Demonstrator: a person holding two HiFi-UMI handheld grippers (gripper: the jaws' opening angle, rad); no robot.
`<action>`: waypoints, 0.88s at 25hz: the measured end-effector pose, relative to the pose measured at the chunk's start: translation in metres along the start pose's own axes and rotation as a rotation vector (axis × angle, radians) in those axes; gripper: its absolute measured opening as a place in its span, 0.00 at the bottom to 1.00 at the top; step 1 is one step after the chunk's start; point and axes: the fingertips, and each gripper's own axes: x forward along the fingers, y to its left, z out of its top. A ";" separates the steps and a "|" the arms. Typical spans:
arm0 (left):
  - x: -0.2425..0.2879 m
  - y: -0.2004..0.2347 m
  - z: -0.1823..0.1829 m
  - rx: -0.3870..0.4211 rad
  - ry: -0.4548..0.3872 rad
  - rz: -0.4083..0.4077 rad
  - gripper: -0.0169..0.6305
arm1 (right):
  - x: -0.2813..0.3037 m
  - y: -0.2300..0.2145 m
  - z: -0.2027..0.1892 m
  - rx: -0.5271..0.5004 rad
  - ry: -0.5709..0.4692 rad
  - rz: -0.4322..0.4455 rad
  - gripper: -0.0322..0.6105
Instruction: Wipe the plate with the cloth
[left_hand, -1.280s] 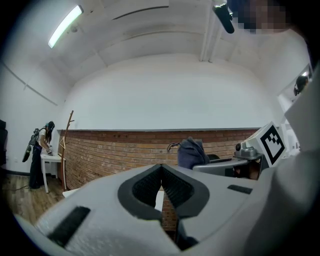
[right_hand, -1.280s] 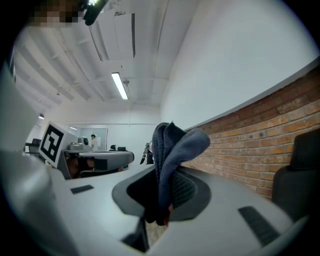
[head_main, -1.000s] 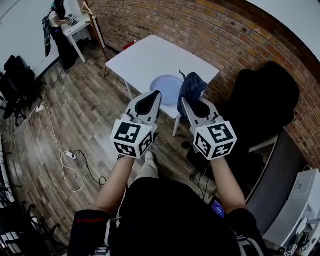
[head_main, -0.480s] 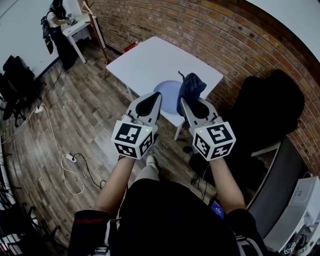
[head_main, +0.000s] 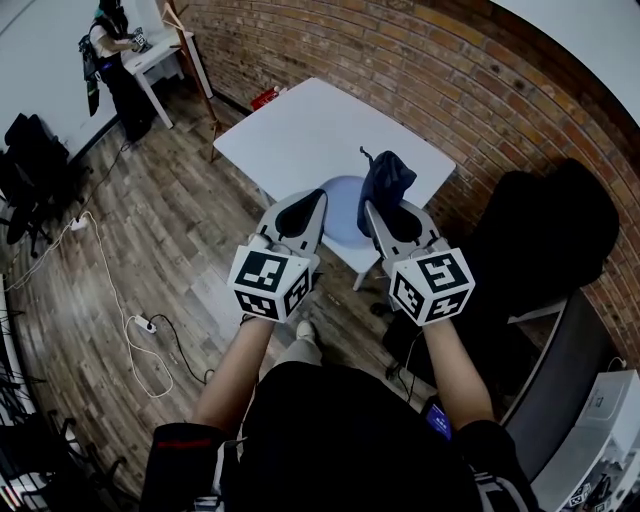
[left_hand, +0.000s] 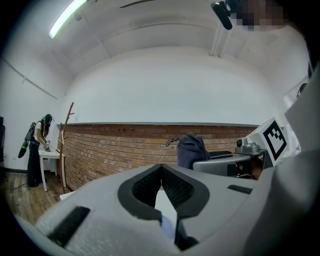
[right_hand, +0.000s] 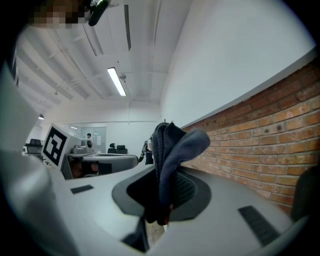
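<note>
dark blue cloth (head_main: 387, 178) is pinched between the right gripper's (head_main: 372, 208) jaws and bunched upward, presumably kept ready for wiping. left gripper (head_main: 316, 196) jaws are pressed together on nothing. both grippers are held side by side with forearms extended, pointing forward. pale blue plate (head_main: 345, 210) rests at the white table's (head_main: 320, 120) near edge. contact is judged not yet made.
</note>
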 end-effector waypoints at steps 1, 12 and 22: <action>0.003 0.004 0.000 -0.004 0.001 -0.001 0.05 | 0.005 -0.002 0.000 -0.001 0.004 -0.001 0.15; 0.037 0.062 0.011 -0.031 0.007 -0.020 0.05 | 0.073 -0.012 0.013 -0.017 0.025 -0.004 0.15; 0.056 0.128 0.000 -0.046 0.035 -0.032 0.05 | 0.141 -0.019 0.012 -0.006 0.040 -0.023 0.15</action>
